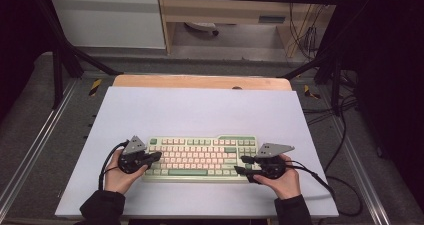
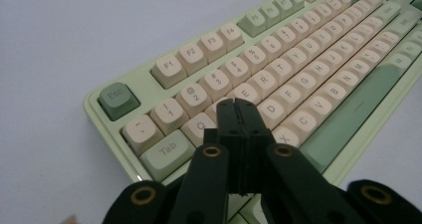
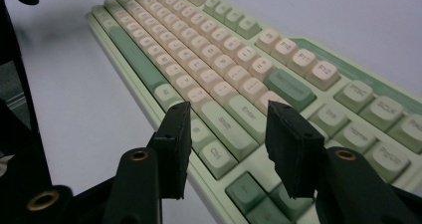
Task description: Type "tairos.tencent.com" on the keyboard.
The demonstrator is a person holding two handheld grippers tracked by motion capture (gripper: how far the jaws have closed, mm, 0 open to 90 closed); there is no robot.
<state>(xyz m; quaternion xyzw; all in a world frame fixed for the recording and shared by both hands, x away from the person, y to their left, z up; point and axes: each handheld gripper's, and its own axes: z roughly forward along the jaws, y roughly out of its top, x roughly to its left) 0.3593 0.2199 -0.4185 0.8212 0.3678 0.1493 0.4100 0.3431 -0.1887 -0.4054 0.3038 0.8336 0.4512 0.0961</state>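
From above, the keyboard (image 1: 200, 157) lies near the front of the tabletop (image 1: 200, 110), its two ends partly covered by the tools. The left tool (image 2: 235, 103), jaws pressed together on nothing, hides keys near Q. The right tool (image 3: 226, 109) stands half open over the blurred Shift and Enter keys, gripping nothing.
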